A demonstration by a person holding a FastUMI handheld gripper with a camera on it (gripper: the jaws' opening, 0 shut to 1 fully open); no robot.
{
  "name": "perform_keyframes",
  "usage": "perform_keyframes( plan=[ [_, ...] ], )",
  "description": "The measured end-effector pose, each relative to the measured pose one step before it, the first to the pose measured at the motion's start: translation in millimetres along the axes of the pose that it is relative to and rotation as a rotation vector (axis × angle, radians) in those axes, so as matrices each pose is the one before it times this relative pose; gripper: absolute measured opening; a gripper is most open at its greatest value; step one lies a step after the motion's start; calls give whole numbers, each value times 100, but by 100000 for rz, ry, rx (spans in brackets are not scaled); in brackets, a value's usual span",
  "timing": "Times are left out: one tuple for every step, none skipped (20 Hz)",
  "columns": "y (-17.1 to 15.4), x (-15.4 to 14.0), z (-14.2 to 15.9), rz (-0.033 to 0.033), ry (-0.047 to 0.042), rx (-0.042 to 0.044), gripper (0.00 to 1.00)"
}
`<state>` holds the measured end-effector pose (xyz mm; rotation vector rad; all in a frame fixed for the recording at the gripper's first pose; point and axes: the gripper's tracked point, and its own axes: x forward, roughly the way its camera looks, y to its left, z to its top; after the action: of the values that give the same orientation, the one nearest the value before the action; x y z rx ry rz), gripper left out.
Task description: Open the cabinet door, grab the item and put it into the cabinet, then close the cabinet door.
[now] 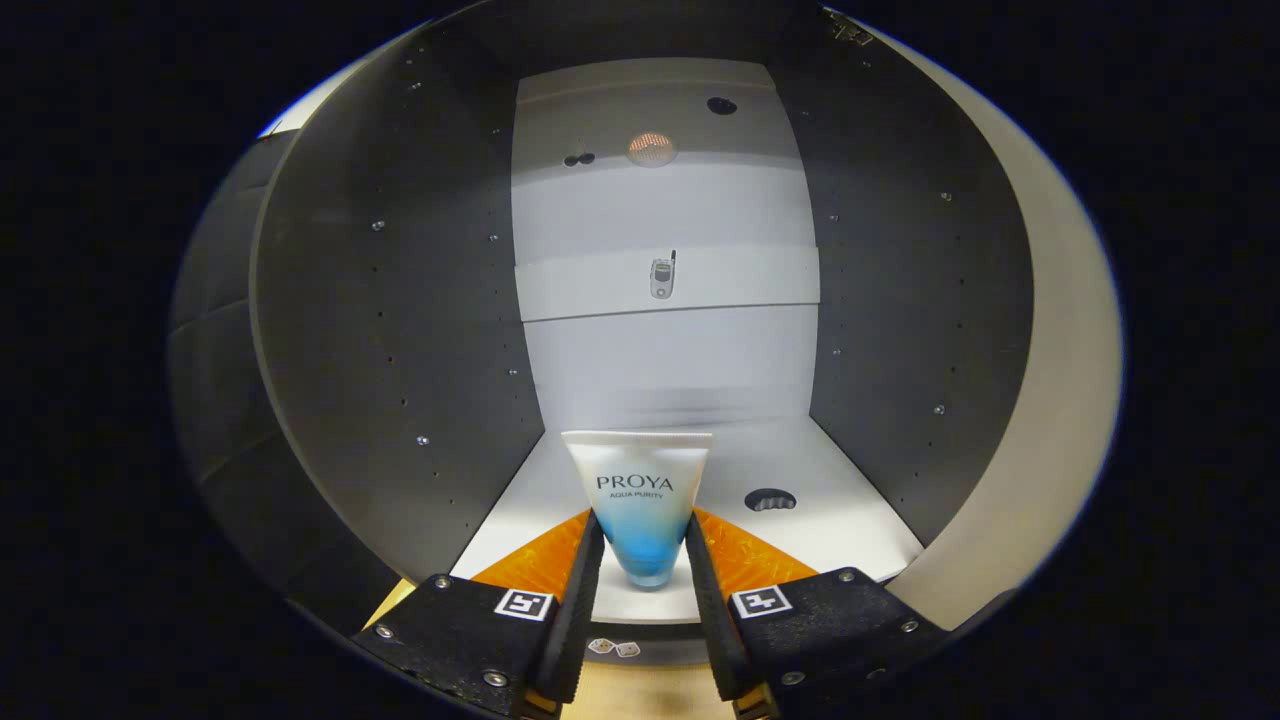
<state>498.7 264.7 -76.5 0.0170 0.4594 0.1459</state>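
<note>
Cabinet [400, 330] walls rise dark grey on both sides, dotted with rows of small holes and a few metal pegs, and the gripper [646, 560] reaches straight into the open front. Between its two fingers [585, 590] stands a cosmetic tube [640, 500], white at its flat crimped end on top and fading to clear blue at the bottom, where the cap end points down. Both fingers press against the tube's lower blue part, one on each side, so the gripper is narrowed onto it and has hold of it. Whether the tube's bottom touches the shelf or hangs just above it, I cannot tell.

The tube sits over the front edge of the cabinet's white bottom shelf [850, 520]. A dark round hole [769, 499] is cut into that shelf, to the right of the tube and beyond the right finger. The back panel [665, 370] behind the tube is pale grey-white. Higher up, a horizontal white rail [760, 282] crosses the back, with a small metal fitting [662, 277] at its middle. Above that a round orange-tinted vent [652, 149] shows, with a dark hole [721, 105] up to its right. Along the right side a pale edge of the cabinet frame [1050, 400] curves round. Below the fingers a strip of light wooden desk [640, 690] appears.
</note>
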Motion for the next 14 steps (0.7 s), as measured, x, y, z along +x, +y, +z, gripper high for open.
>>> perform_keyframes(
  plan=[
    [-137,402,-230,-686,819,124,51],
    [-37,372,-214,-543,663,-249,51],
    [-16,163,-287,-368,735,-634,51],
    [25,97,-229,-259,473,-967,52],
    [-34,196,-122,-482,-84,-870,53],
    [10,-22,298,-409,-1365,-525,54],
    [200,-57,261,377,-1371,-139,54],
    [8,-243,175,229,-768,76,56],
    [147,-275,22,534,-509,50,58],
    [-72,-338,171,-272,-652,-34,62],
    [-26,-445,129,-421,-900,-251,65],
    [-156,-594,333,-1048,-1694,-151,74],
    [-229,-597,383,-1004,-2063,85,81],
    [-277,-832,411,-694,-2169,308,89]
  ],
)
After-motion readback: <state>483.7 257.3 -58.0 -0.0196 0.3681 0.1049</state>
